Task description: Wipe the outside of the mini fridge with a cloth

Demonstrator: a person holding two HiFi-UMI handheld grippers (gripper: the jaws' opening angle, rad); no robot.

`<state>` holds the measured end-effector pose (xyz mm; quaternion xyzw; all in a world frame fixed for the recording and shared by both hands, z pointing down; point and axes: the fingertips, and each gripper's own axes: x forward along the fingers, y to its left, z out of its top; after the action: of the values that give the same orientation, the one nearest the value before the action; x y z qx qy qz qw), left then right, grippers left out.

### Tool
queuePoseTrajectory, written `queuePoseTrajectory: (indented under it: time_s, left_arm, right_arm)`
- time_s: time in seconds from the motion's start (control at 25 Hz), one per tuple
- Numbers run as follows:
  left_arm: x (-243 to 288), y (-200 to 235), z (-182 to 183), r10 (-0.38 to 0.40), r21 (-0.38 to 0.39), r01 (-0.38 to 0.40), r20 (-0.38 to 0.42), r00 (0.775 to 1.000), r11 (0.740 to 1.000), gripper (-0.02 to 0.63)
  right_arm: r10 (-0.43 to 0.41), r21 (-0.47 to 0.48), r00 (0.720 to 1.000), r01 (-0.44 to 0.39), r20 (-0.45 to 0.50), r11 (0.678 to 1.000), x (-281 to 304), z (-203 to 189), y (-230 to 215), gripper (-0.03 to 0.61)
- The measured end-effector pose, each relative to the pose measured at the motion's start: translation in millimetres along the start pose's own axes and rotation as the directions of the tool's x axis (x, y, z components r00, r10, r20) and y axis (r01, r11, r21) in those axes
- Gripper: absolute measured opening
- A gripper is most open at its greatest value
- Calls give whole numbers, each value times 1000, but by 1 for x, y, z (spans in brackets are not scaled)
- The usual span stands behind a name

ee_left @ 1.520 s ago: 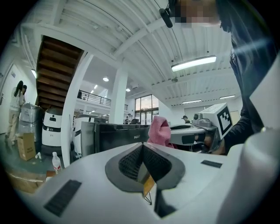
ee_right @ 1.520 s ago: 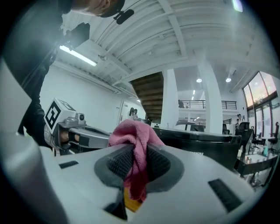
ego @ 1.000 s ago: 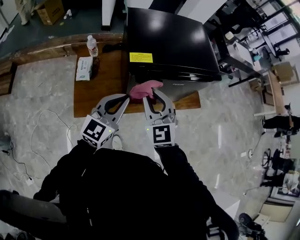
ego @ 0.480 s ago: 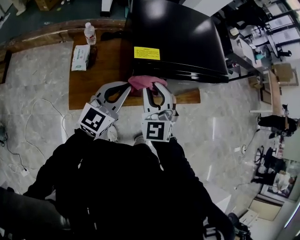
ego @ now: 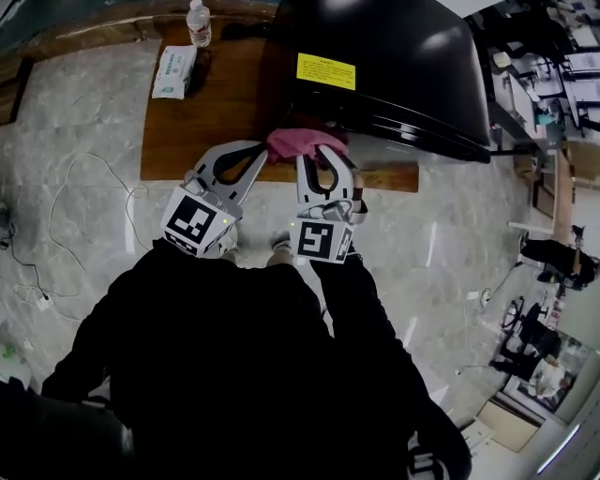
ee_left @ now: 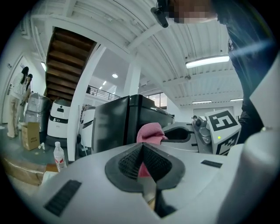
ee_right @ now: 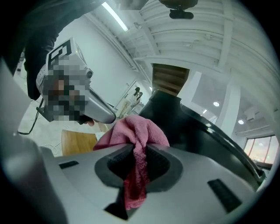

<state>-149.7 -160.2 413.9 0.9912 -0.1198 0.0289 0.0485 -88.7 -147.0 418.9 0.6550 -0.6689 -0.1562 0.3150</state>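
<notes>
so the right hand-held gripper (ego: 317,156) is clamped on the pink cloth (ego: 305,142), left hand-held gripper (ego: 263,150) looks pinched on its corner too; mini fridge (ego: 394,66) sits at 12 o'clock, cloth just beside its near face

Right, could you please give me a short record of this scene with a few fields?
left gripper: shut on one end of the pink cloth
right gripper: shut on the other end, with a fold hanging between its pads
cloth position: bunched at the front of the mini fridge; contact unclear
fridge: black, with a yellow label, on a wooden platform
also on platform: water bottle, tissue pack
</notes>
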Motion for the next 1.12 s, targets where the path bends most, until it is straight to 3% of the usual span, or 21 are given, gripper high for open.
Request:
queuePoseTrajectory:
  time_s: [0.56, 0.84, 1.12]
  left_arm:
    - [14, 10, -110, 20, -29, -24, -113, 993, 999, 6]
    - [32, 15, -202, 0, -64, -16, -249, 969, 998, 6]
    - [40, 17, -270, -3, -142, -45, -325, 946, 989, 6]
  right_arm:
    - [118, 79, 986, -110, -115, 991, 31, -99, 87, 69]
    - [183, 122, 961, -161, -207, 979, 49, -166, 136, 69]
    - [234, 132, 937, -206, -258, 970, 58, -211, 169, 67]
